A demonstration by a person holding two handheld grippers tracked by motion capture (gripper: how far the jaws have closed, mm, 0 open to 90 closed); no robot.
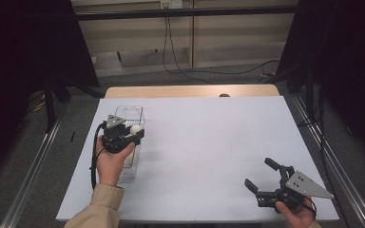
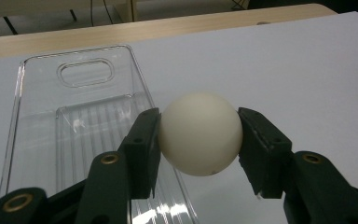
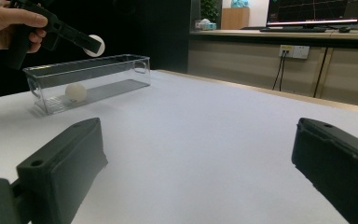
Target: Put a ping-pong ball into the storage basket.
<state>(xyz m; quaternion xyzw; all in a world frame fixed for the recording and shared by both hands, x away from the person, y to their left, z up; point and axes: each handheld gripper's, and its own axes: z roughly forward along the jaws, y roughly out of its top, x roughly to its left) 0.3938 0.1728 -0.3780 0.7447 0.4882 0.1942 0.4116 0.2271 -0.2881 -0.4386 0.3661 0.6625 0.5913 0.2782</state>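
**Ball held over the clear bin**

Ball (image 2: 199, 133) sits pinched between the jaws of the left gripper (image 1: 132, 135), and we see it raised above the right-hand rim of the clear plastic bin (image 2: 23, 121) at the left of the white surface (image 1: 209, 142). We spot a second white ball (image 3: 75, 92) lying inside that bin. Over at the near right, the right gripper (image 1: 262, 175) hangs with its jaws spread wide, holding nothing.
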